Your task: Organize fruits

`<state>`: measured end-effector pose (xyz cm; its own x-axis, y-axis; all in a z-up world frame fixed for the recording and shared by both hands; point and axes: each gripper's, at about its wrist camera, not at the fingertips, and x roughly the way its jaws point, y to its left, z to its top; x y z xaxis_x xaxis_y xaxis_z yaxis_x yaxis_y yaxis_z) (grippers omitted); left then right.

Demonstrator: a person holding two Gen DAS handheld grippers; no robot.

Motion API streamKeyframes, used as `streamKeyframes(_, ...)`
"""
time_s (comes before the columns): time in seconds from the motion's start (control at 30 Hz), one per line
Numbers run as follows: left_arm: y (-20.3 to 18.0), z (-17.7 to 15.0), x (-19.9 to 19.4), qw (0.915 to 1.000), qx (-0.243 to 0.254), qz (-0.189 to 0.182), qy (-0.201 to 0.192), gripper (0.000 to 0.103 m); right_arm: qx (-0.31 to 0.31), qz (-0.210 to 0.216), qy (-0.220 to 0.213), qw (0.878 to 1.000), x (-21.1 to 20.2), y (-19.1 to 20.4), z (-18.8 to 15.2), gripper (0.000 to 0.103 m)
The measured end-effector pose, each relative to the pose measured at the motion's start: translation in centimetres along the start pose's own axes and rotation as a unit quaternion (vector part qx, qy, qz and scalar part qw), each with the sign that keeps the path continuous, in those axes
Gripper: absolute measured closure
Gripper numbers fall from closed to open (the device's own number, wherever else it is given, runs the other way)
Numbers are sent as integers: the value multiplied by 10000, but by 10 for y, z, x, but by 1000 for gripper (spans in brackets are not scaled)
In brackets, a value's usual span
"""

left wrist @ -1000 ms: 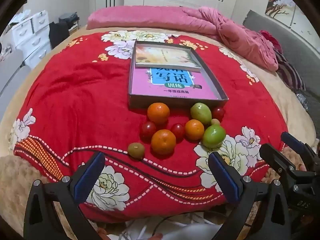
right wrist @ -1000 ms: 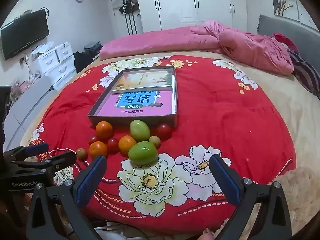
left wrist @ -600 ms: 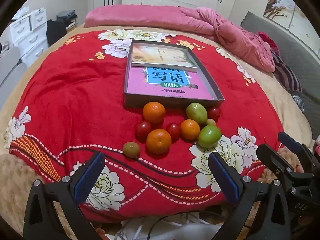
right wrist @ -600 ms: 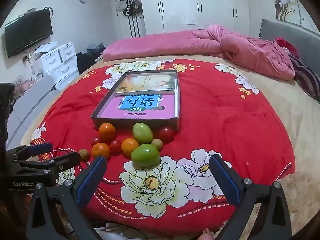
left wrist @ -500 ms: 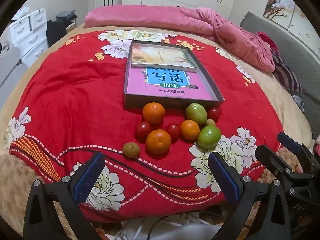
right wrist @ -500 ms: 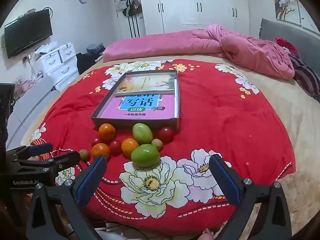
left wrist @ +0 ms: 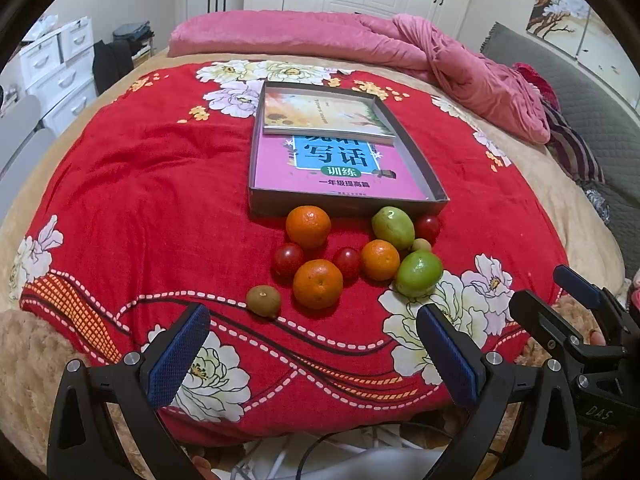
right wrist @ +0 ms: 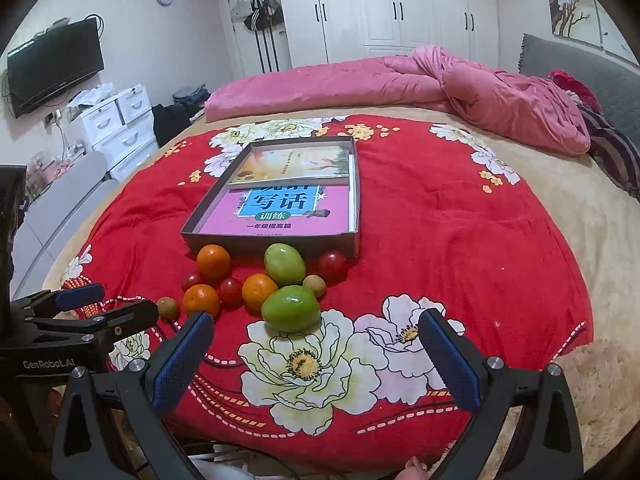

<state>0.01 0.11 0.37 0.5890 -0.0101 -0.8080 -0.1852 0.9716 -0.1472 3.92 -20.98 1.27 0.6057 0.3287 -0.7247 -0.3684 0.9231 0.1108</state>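
Pile of small fruit sitting on the red flowered blanket [left wrist: 132, 184] spread over the bed, right in front of a shallow grey cardboard box [left wrist: 256, 184] with a pink workbook [left wrist: 340, 168] inside. Three round oranges [left wrist: 318, 284], two green mango-shaped fruits [left wrist: 419, 273], a few red cherry tomatoes [left wrist: 289, 259] and a brownish kiwi-like one [left wrist: 263, 300] off on the left edge of the bunch. Left tongs [left wrist: 316, 360] spread wide, gripping nothing, hovering near the blanket's front edge. Right tongs [right wrist: 320, 360] also wide apart and empty, nearest the big green fruit [right wrist: 291, 308].
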Motion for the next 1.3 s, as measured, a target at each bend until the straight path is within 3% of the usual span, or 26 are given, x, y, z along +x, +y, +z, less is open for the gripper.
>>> streamKeyframes(1.3,1,2,-5,10000,7,-16,-31,0,-63,-20,13,10000,-1,2,0,0)
